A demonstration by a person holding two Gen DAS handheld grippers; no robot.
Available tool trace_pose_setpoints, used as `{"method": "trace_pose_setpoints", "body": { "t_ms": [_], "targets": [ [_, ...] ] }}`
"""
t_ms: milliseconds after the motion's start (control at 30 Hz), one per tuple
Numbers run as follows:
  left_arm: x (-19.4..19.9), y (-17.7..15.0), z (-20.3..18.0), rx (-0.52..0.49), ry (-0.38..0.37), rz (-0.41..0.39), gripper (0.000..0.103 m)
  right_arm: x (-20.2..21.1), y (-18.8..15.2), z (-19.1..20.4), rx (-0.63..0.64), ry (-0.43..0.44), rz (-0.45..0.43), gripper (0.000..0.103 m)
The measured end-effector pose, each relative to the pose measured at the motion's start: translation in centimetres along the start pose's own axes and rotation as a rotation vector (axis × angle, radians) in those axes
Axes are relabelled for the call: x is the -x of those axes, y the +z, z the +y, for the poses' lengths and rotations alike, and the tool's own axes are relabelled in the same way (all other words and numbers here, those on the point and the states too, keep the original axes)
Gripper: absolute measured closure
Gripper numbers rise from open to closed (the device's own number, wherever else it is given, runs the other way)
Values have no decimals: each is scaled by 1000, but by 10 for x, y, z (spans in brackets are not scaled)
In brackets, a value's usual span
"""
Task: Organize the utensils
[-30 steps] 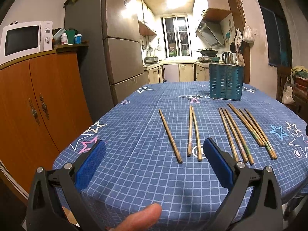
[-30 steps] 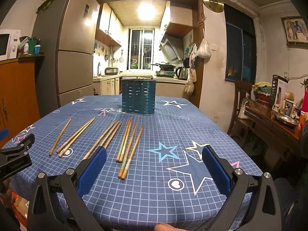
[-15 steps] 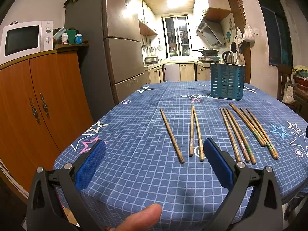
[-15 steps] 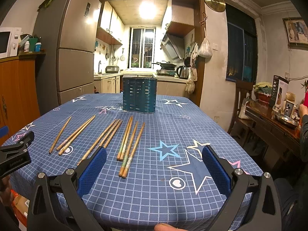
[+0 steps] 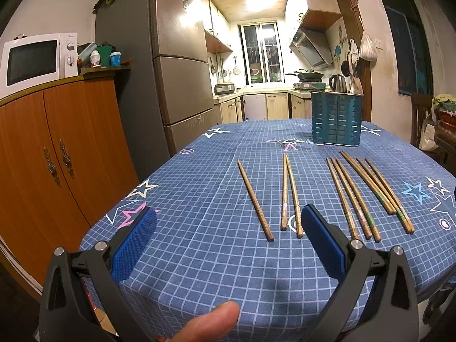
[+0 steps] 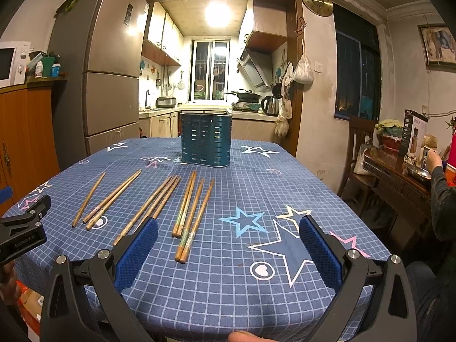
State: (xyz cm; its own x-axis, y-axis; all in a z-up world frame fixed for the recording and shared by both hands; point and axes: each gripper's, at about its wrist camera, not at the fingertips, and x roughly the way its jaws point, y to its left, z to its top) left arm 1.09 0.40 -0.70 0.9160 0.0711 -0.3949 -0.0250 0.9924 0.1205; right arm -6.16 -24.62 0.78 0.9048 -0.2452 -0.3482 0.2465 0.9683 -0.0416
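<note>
Both tongs [image 5: 228, 228] [image 6: 228, 235] agape — holder [image 6: 205, 145] interior hidden.

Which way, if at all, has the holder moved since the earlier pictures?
No; the holder stays beside the same pink star on the cloth.

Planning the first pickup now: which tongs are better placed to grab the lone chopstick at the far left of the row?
Left, probably. The left tongs hang open with the lone chopstick lying just ahead of their gap. The right tongs, also open, face the rightmost chopsticks, several sticks away from it.
</note>
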Motion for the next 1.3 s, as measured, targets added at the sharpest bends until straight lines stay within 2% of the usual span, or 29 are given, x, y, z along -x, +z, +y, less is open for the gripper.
{"method": "trace_pose_setpoints", "body": {
  "t_ms": [333,433,533,700,800,967,1300],
  "targets": [
    [-10,0,4,-23,-24,18,5,-5,1,1,3,1,10,4],
    [-15,1,8,-45,-83,50,6,-8,2,-1,11,0,19,4],
    [-28,4,23,-50,-139,100,32,-12,2,-3,23,4,28,4],
    [-54,5,40,5,-253,238,50,-18,1,-7,20,12,37,4],
    [-58,3,31,-23,-332,280,63,-23,-2,-7,48,7,54,4],
    [-60,-3,12,-66,-380,301,64,-28,-7,-10,64,3,73,4],
    [-82,-12,-8,-104,-355,350,64,-34,-2,-14,46,10,80,4]
  ]
}}
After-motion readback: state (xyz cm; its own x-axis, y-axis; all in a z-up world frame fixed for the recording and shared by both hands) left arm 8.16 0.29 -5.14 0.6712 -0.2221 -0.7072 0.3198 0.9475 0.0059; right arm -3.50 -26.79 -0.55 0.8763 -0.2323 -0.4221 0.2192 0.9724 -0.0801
